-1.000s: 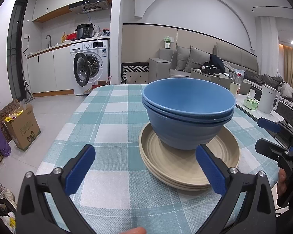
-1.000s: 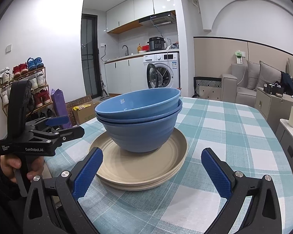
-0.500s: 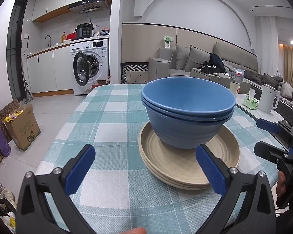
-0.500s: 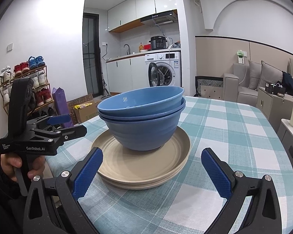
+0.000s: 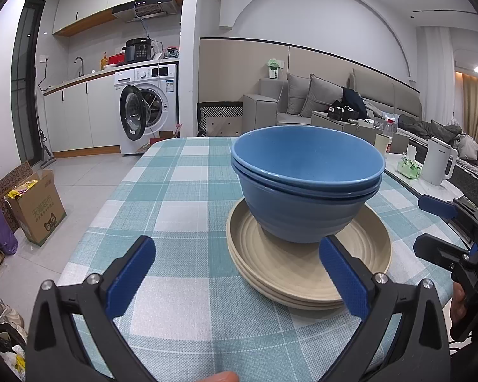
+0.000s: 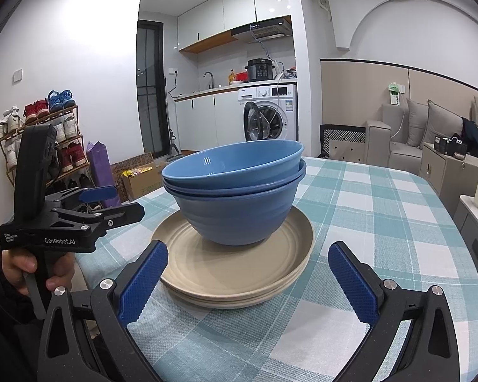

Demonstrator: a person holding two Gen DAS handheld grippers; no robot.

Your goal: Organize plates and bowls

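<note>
Two nested blue bowls stand on a stack of beige plates on the checked tablecloth. My left gripper is open and empty, held low in front of the stack, its right finger beside the plates' near rim. In the right wrist view the bowls and plates sit just ahead of my right gripper, which is open and empty. Each gripper shows in the other's view: the right one at the right edge, the left one at the left.
The table edge drops off to the floor at the left, where a cardboard box stands. A white kettle and a tissue pack sit on a side counter to the right. A washing machine stands behind.
Both grippers have drifted very slightly; the bowls and plates have not moved. Both grippers stay open.
</note>
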